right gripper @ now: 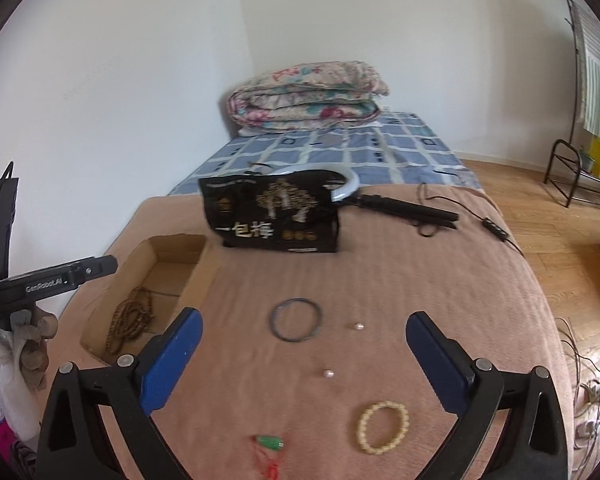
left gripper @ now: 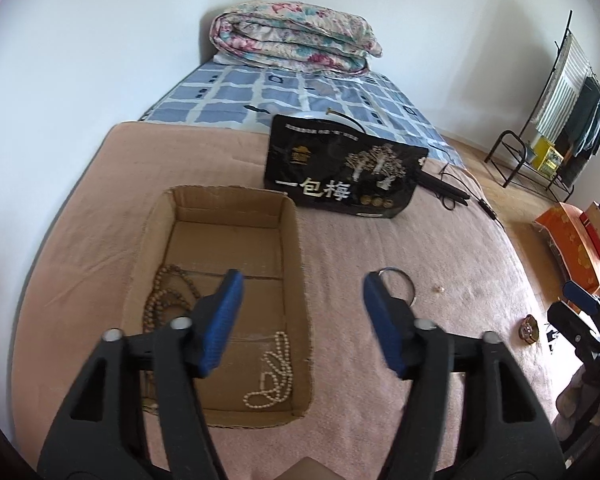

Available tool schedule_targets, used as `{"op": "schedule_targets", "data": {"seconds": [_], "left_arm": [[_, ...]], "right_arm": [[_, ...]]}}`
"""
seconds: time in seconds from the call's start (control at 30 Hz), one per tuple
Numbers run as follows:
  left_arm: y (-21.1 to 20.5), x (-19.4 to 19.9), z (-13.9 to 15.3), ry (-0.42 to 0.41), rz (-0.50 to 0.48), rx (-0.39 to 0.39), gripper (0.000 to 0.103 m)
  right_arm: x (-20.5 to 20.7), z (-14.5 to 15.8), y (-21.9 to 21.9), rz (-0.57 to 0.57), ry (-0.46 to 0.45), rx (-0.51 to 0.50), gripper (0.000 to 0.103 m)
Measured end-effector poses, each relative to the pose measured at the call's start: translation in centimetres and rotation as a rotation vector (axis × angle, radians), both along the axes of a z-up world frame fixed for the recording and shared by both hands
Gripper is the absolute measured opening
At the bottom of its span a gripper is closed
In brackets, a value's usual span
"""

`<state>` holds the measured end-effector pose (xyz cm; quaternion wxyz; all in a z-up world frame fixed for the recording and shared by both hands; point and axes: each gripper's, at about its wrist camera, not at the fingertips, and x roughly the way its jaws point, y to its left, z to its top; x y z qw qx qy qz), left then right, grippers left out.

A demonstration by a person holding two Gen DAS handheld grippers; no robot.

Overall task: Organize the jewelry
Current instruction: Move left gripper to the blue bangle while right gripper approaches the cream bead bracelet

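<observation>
Jewelry: beaded strands [left gripper: 274, 372] lie coiled in a cardboard box [left gripper: 300, 240]; left gripper [left gripper: 302, 300] and right gripper [right gripper: 304, 344] spread, empty.

A black snack bag [right gripper: 278, 216] with white characters stands on the pinkish-brown blanket [right gripper: 400, 280]. Behind the bag lies a ring light [right gripper: 346, 188] on a folded black tripod [right gripper: 412, 208]. Farther behind the bag, a folded floral quilt [right gripper: 308, 96] rests on the blue checked sheet [right gripper: 340, 148]. Right of the bag stands a black metal rack [left gripper: 540, 160].
</observation>
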<state>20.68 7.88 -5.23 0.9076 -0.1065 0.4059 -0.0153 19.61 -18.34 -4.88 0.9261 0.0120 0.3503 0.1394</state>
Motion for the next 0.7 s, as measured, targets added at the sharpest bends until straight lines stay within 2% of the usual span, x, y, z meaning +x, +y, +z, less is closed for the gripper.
{"op": "schedule_targets", "data": {"seconds": [0.27,0.5,0.7], "left_arm": [[-3.8,1.0,-1.4,0.047,-0.05,0.002,0.072],[-7.4,1.9,-3.8,0.087,-0.118,0.013,0.072],[-10.2,3.2,-6.7,0.14,-0.163,0.035,0.072]], "right_arm": [[-0.1,-1.3,-4.8,-0.062,0.044,-0.021,0.103],[-0.7,-4.8,-8.3,-0.075,0.135,-0.079,0.103],[-0.9,-8.2,-10.4,-0.063,0.23,-0.085,0.103]]}}
